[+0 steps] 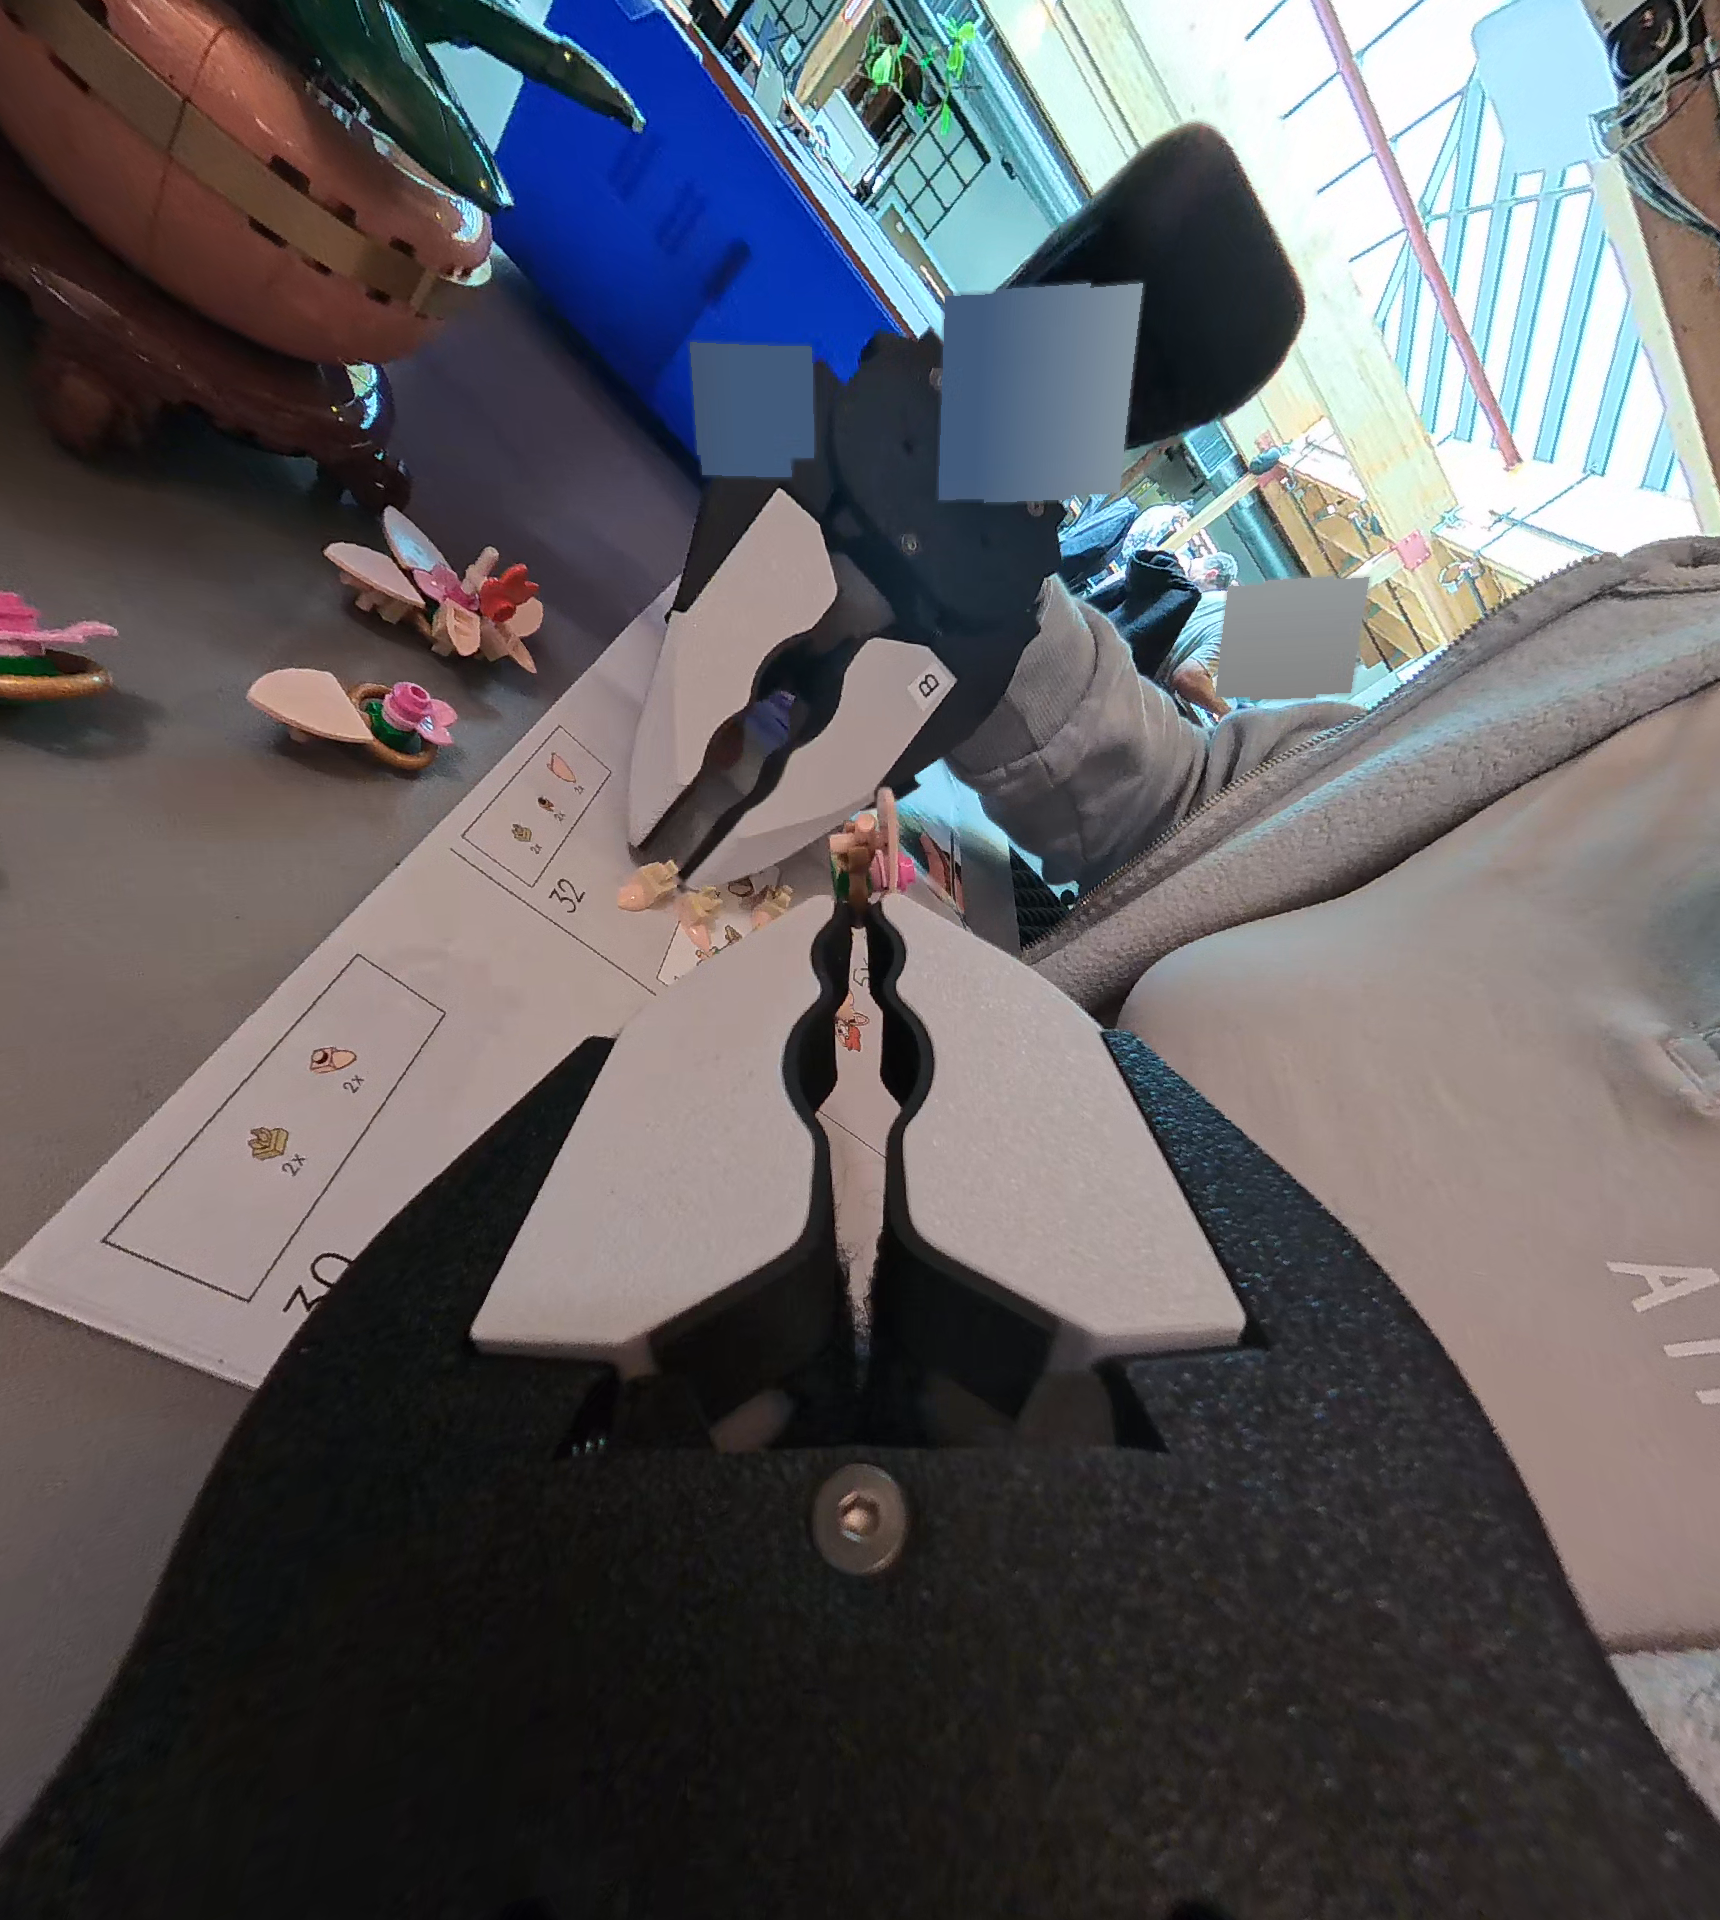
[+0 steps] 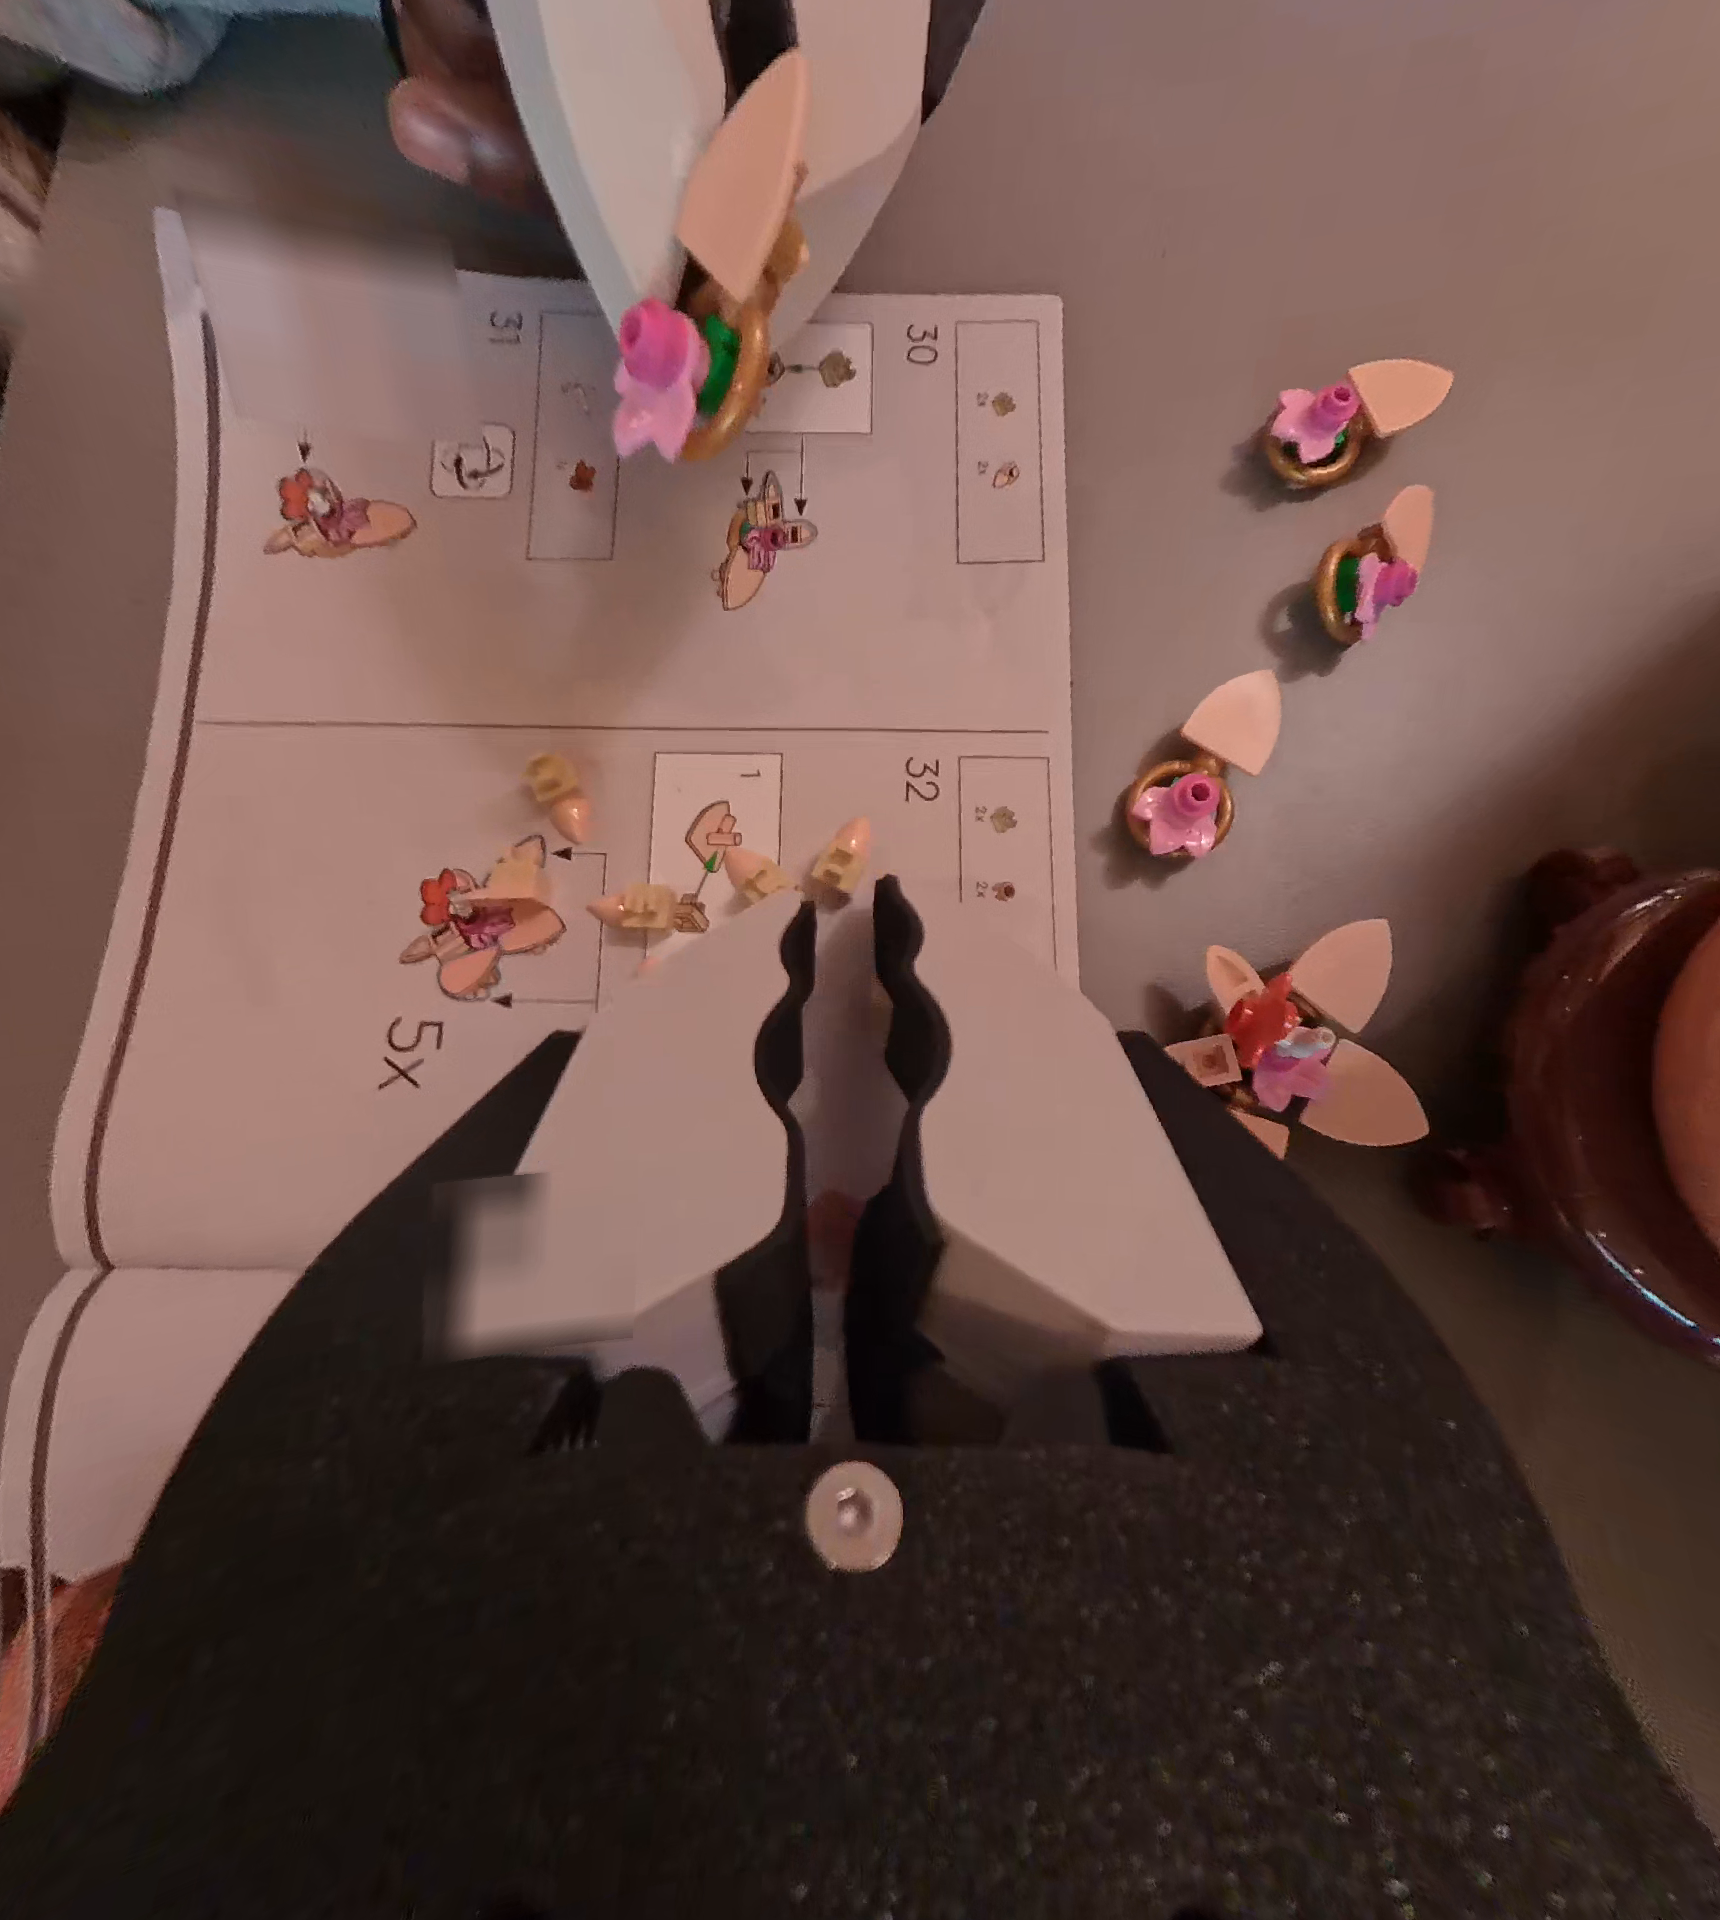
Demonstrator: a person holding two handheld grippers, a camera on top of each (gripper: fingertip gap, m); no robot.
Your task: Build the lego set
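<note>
Pinching a small flower build (image 2: 700, 343) by its gold ring, the left gripper (image 1: 861, 914) is hanging clenched above the open instruction booklet (image 2: 316, 644), at twelve o'clock in the right wrist view. The right gripper (image 2: 840, 894), its fingertips slightly parted and holding nothing, is hovering just beside the loose tan-and-peach pieces (image 2: 840, 852) lying on the page. Three finished ring flowers (image 2: 1183, 800) are sitting on the grey table (image 2: 1458, 208) at two o'clock, and a round brown-and-pink pot (image 2: 1666, 1091) is standing at three o'clock, its contents out of sight there.
</note>
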